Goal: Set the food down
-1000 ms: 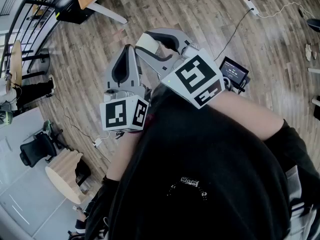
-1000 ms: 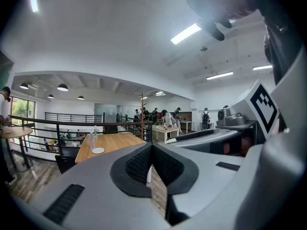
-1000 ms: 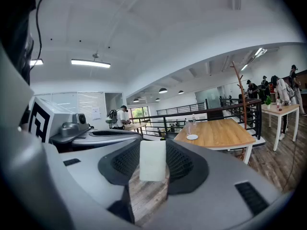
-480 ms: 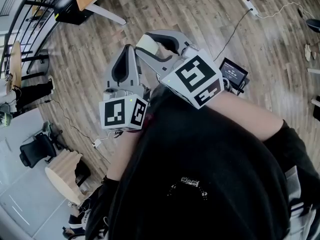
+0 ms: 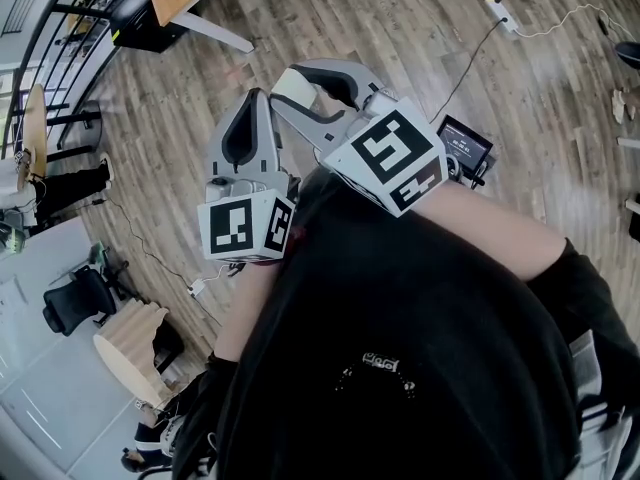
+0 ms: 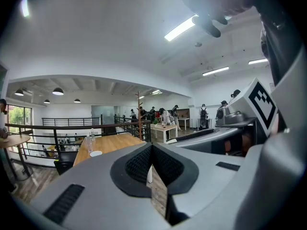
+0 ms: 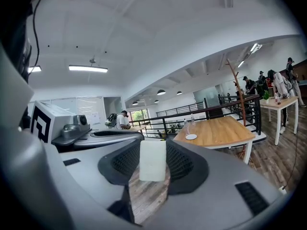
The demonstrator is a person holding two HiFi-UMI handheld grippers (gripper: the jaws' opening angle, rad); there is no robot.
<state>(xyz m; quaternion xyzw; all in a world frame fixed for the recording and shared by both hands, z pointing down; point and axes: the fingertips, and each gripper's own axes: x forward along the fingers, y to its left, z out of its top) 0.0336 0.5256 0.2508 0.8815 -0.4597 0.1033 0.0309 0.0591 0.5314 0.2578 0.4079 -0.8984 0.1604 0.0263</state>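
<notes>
A white plate (image 7: 191,136) lies on a light wooden table (image 7: 220,131).

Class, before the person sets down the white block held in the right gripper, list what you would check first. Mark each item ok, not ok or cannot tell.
1. Grip: the white block is clamped between the pads of the right gripper: ok.
2. Spare hand: the left gripper is shut, with nothing between its jaws: ok.
3. Landing place: the wooden table is in sight ahead, with bare top showing: ok.
4. Position: both grippers above the table: not ok; the head view shows only floor beneath them.
5. Is the white dish on the table empty? Cannot tell, too small.
</notes>
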